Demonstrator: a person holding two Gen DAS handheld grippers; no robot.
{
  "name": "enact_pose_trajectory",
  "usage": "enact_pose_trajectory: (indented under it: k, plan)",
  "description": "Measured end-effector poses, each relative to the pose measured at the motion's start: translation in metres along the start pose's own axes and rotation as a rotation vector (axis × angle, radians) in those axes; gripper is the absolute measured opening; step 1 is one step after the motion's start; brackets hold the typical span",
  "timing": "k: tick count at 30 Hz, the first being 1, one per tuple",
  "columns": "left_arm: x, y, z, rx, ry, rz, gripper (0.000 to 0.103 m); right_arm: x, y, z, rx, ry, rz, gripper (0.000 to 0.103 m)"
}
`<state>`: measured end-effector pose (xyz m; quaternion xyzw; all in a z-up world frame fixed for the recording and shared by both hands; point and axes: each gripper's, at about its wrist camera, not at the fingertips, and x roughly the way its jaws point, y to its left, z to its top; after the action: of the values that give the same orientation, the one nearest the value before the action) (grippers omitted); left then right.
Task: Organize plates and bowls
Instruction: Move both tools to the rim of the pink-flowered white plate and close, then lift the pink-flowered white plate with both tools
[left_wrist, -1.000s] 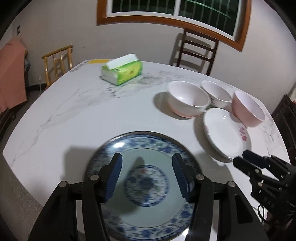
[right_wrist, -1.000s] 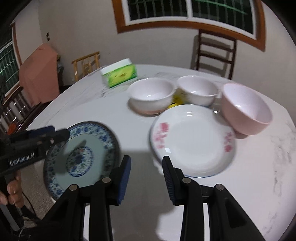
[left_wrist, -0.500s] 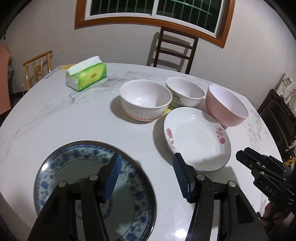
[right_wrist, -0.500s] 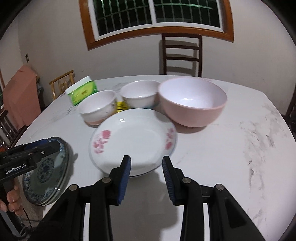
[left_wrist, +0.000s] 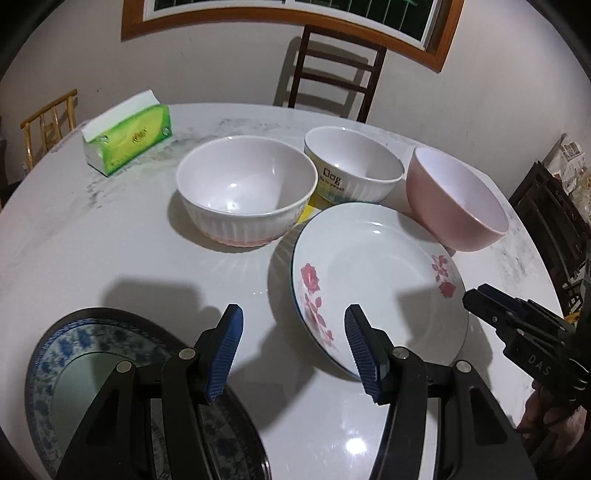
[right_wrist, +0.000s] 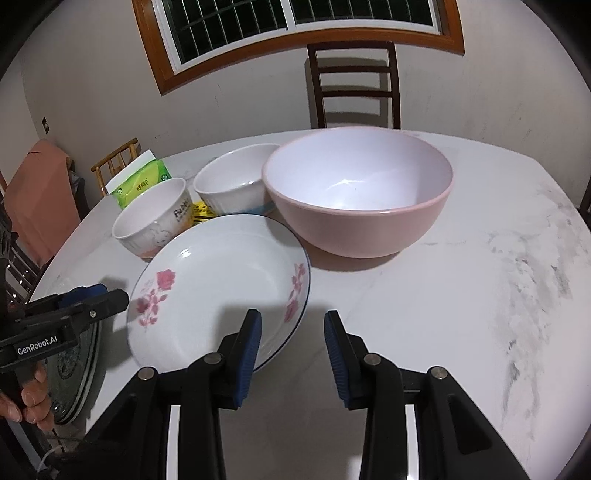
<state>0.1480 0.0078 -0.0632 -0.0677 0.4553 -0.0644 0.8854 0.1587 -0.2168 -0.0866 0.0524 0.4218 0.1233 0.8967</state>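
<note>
A white plate with pink roses (left_wrist: 373, 277) lies mid-table; it also shows in the right wrist view (right_wrist: 221, 291). Behind it stand a ribbed white bowl (left_wrist: 245, 188), a smaller white bowl with lettering (left_wrist: 352, 162) and a pink bowl (left_wrist: 456, 197), large in the right wrist view (right_wrist: 358, 192). A blue-patterned plate (left_wrist: 74, 384) lies at the near left edge. My left gripper (left_wrist: 291, 347) is open and empty, over the table between the two plates. My right gripper (right_wrist: 291, 343) is open and empty, at the rose plate's near right rim.
A green tissue box (left_wrist: 127, 138) sits at the far left of the marble table (right_wrist: 480, 295). A yellow packet (right_wrist: 201, 214) lies between the bowls. A dark chair (right_wrist: 354, 81) stands behind the table; a light wooden chair (left_wrist: 50, 118) is at the left.
My left gripper has moved right, off the blue plate and toward the rose plate. My right gripper has moved closer to the rose plate and pink bowl. Both stay open.
</note>
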Motion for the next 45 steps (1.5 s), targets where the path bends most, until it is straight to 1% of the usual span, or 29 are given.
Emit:
enact_pose_trajectory:
  k: [8, 10, 14, 16, 18, 21, 23, 25, 27, 31, 35, 38, 45]
  plan:
    - [0.027, -0.004, 0.008, -0.008, 0.066, -0.008, 0.051, 0.022, -0.009, 0.007, 0.023, 0.035, 0.045, 0.035]
    - [0.031, -0.005, 0.009, -0.014, 0.078, -0.014, 0.051, 0.025, -0.011, 0.009, 0.028, 0.043, 0.056, 0.033]
    - [0.038, -0.008, 0.011, -0.018, 0.091, -0.026, 0.046, 0.031, -0.012, 0.011, 0.036, 0.05, 0.066, 0.032]
    - [0.042, -0.008, 0.011, -0.022, 0.097, -0.026, 0.043, 0.034, -0.013, 0.012, 0.036, 0.057, 0.071, 0.026]
    - [0.044, -0.009, 0.012, -0.026, 0.105, -0.03, 0.04, 0.037, -0.013, 0.013, 0.036, 0.063, 0.077, 0.023]
    - [0.047, -0.009, 0.013, -0.032, 0.108, -0.028, 0.037, 0.04, -0.013, 0.014, 0.034, 0.07, 0.084, 0.021]
    - [0.048, -0.009, 0.014, -0.035, 0.11, -0.032, 0.032, 0.041, -0.012, 0.014, 0.033, 0.074, 0.089, 0.018]
    - [0.05, -0.009, 0.016, -0.034, 0.114, -0.03, 0.027, 0.042, -0.012, 0.015, 0.045, 0.08, 0.105, 0.012]
    - [0.051, -0.011, 0.017, -0.024, 0.118, -0.034, 0.024, 0.042, -0.011, 0.014, 0.047, 0.082, 0.101, 0.012]
    - [0.051, -0.011, 0.018, -0.024, 0.126, -0.044, 0.024, 0.042, -0.011, 0.014, 0.051, 0.098, 0.097, 0.012]
    - [0.051, -0.014, 0.018, -0.008, 0.152, -0.052, 0.023, 0.04, -0.011, 0.014, 0.057, 0.119, 0.085, 0.012]
    - [0.049, -0.018, 0.014, 0.01, 0.174, -0.056, 0.023, 0.035, -0.013, 0.009, 0.071, 0.138, 0.081, 0.012]
    - [0.041, -0.024, 0.0, 0.019, 0.229, -0.091, 0.023, 0.021, -0.017, -0.005, 0.092, 0.194, 0.071, 0.013]
